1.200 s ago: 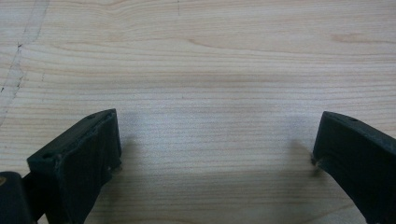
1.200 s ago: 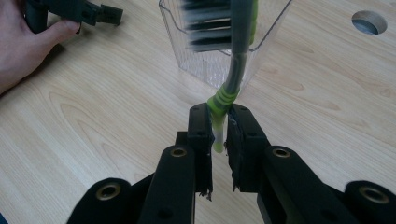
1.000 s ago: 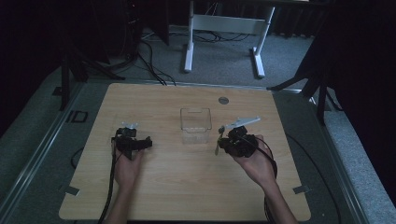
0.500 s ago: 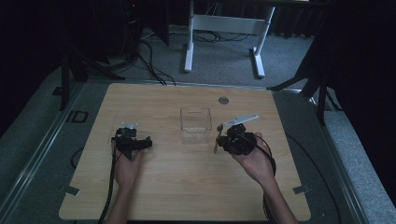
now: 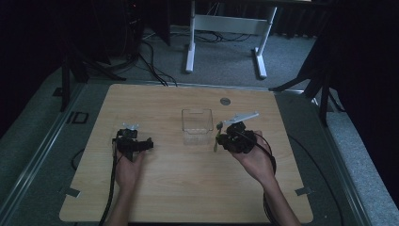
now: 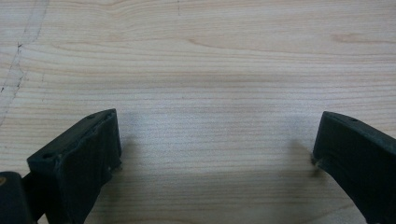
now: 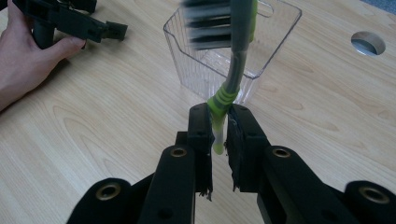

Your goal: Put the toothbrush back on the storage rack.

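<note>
A toothbrush (image 7: pixel 233 79) with a green and grey handle and dark bristles stands upright in my right gripper (image 7: pixel 218 126), which is shut on the lower end of its handle. The bristle head, blurred, rises in front of a clear plastic container (image 7: pixel 275 46). From above, my right gripper (image 5: pixel 221 137) sits just right of the container (image 5: pixel 197 123), with the toothbrush (image 5: pixel 217 134) at its left side. My left gripper (image 5: pixel 146 143) rests on the wooden table (image 5: pixel 188 188) at the left. Its jaws (image 6: pixel 217 135) stand wide open over bare wood with nothing between them.
A round hole (image 5: pixel 225 100) lies in the tabletop behind the container. The person's left hand (image 7: pixel 28 60) holds the left gripper (image 7: pixel 112 30) left of the container. Beyond the table's far edge stand a white desk frame (image 5: pixel 226 28) and cables on grey floor.
My right gripper with the toothbrush has edged slightly left, toward the container. The left gripper has stayed in place.
</note>
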`<state>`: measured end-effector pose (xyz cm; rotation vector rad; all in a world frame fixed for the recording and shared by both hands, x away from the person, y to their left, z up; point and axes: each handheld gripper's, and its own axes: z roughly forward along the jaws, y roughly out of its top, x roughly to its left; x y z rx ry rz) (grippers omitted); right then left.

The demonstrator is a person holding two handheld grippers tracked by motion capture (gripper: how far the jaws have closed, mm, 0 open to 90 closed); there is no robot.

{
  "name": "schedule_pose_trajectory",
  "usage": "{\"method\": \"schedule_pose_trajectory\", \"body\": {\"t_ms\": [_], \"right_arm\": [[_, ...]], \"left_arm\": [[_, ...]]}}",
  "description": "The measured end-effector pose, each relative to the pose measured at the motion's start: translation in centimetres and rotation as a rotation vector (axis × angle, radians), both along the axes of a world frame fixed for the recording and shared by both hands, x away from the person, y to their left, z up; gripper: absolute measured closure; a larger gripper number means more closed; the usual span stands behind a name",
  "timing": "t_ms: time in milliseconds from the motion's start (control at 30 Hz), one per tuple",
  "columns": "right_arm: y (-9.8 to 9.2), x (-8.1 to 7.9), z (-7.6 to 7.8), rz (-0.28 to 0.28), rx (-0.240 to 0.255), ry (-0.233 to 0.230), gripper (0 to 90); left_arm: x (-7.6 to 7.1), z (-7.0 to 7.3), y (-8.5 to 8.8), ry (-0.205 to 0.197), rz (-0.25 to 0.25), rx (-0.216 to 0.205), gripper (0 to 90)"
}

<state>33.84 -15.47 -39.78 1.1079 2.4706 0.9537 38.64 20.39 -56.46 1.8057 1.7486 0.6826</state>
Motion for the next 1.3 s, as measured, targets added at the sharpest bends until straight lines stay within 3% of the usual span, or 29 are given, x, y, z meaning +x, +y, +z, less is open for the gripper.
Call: {"method": "schedule_pose_trajectory", "body": {"t_ms": [1300], "right_arm": [[1.2,1.2,1.5,0.012,0.031,-0.026,80.2]], "left_arm": [[0.0,0.0,0.0,0.001,0.0,0.0,1.4]]}}
